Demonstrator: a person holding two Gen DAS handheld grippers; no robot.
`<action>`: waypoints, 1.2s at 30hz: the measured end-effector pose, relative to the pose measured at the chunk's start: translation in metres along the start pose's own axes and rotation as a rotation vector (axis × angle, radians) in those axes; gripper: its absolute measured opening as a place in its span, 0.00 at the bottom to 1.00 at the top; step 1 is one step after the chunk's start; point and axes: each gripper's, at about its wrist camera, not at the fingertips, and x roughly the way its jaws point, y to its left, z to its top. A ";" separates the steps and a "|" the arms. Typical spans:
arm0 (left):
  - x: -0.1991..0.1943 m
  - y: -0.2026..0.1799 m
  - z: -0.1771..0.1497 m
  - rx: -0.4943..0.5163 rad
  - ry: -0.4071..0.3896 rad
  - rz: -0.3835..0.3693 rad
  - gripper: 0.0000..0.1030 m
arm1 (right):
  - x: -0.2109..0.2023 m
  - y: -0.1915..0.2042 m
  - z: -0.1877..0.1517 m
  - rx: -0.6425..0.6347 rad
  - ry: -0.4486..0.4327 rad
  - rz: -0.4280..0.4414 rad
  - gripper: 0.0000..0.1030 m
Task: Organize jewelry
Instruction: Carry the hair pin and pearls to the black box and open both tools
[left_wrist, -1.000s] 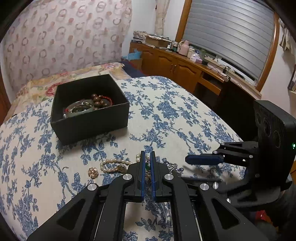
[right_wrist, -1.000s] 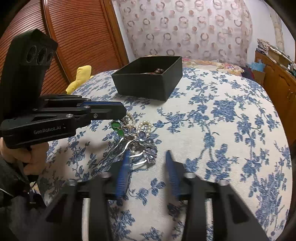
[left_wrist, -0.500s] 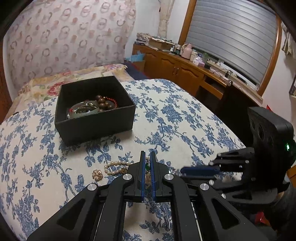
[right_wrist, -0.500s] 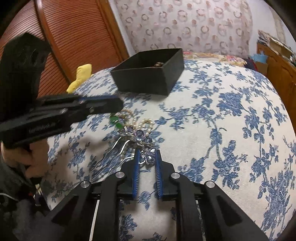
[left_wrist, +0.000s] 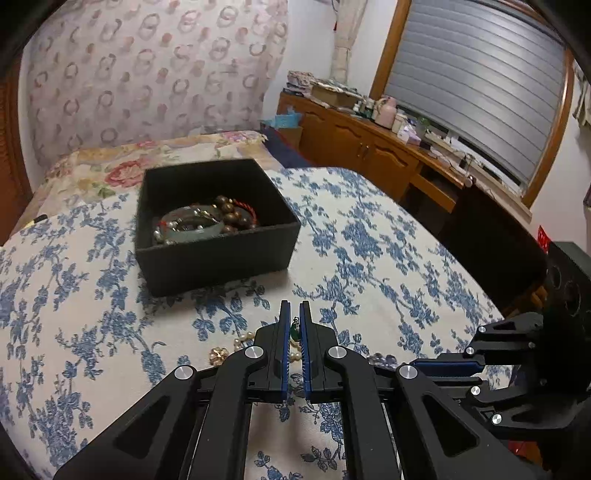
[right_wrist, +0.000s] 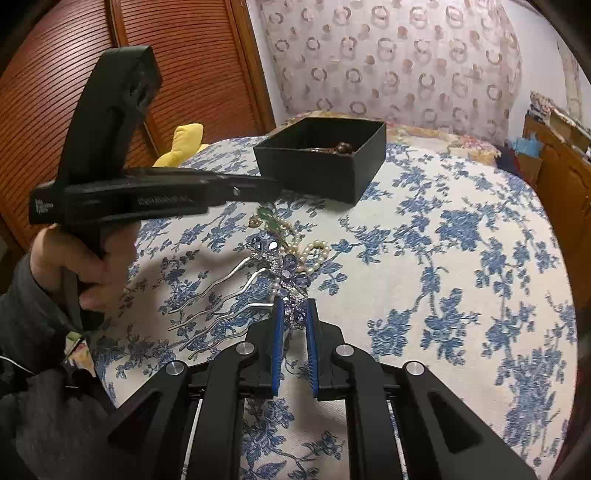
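Note:
A black box (left_wrist: 218, 254) on the blue-flowered cloth holds a jade bangle (left_wrist: 192, 225) and brown beads; it also shows in the right wrist view (right_wrist: 321, 158). My left gripper (left_wrist: 294, 314) is shut on a green pendant (left_wrist: 294, 331) and holds it above the cloth, short of the box. In the right wrist view the pendant (right_wrist: 266, 218) hangs under the left gripper. My right gripper (right_wrist: 294, 310) is shut on the jewelled end of a purple-crystal hair comb (right_wrist: 284, 269), whose silver prongs lie on the cloth. A pearl bracelet (right_wrist: 314, 251) lies beside the comb.
A small gold flower piece (left_wrist: 218, 355) lies on the cloth by the pearls. A yellow pillow (right_wrist: 186, 142) sits at the far left by wooden doors. A wooden dresser (left_wrist: 373, 147) stands beyond the bed's right edge.
My left gripper has lifted the green pendant and moved toward the box. My right gripper has closed on the hair comb's jewelled end.

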 end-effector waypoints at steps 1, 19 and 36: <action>-0.004 0.000 0.002 0.000 -0.010 -0.002 0.04 | -0.002 -0.001 0.001 -0.001 -0.004 -0.008 0.13; -0.053 -0.002 0.043 0.021 -0.130 -0.017 0.04 | -0.006 -0.021 0.034 -0.011 -0.066 -0.056 0.13; -0.076 0.002 0.072 0.052 -0.193 0.038 0.04 | -0.011 -0.026 0.061 -0.028 -0.105 -0.070 0.13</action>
